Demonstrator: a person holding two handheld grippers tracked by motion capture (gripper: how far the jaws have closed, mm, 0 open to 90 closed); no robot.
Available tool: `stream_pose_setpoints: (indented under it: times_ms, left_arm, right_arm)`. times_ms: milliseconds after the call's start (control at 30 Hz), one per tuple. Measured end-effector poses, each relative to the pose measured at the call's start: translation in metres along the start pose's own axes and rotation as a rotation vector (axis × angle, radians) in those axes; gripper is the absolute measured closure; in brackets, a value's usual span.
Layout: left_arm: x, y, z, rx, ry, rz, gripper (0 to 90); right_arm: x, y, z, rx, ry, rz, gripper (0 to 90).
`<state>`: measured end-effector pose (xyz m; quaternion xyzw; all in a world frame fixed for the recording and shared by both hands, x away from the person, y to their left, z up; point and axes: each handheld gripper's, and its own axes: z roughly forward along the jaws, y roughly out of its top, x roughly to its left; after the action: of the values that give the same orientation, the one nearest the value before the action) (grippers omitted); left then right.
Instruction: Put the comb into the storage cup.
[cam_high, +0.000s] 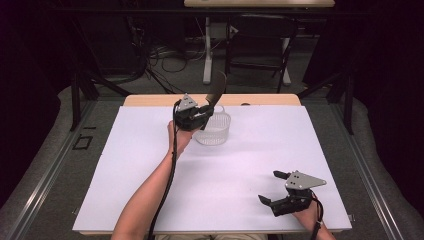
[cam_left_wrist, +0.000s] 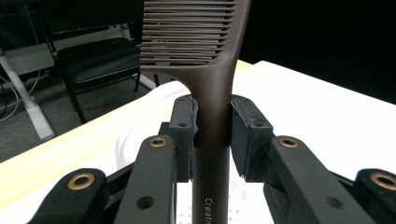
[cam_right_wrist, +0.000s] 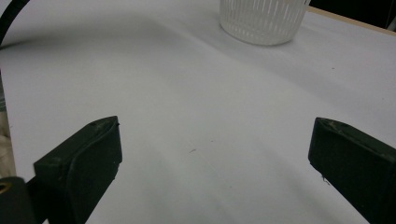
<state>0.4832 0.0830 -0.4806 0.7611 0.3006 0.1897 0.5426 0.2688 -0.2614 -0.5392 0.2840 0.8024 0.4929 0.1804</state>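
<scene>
Left gripper (cam_high: 202, 112) clamped on brown comb (cam_high: 216, 90) handle, above white basket (cam_high: 214, 131), 12 o'clock. Right gripper (cam_high: 272, 187) jaws apart, 4 o'clock.

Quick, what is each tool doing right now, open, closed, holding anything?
Left tool: closed on the comb, above the basket.
Right tool: open, holding nothing.
</scene>
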Motion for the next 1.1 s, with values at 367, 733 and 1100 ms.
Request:
stream_pose_setpoints:
  times_ms: [367, 733, 1100]
  left_arm:
    - [0.003, -0.004, 0.003, 0.032, -0.017, -0.015, 71.4]
    - [0.006, -0.008, 0.005, 0.053, -0.039, -0.048, 71.2]
    - [0.007, -0.014, 0.006, 0.093, -0.041, -0.053, 71.2]
  right_arm:
    - [0.000, 0.000, 0.000, 0.000, -0.001, 0.000, 2.4]
    - [0.000, 0.000, -0.001, 0.003, -0.001, -0.001, 2.4]
    - [0.000, 0.000, 0.000, 0.004, -0.002, 0.004, 2.4]
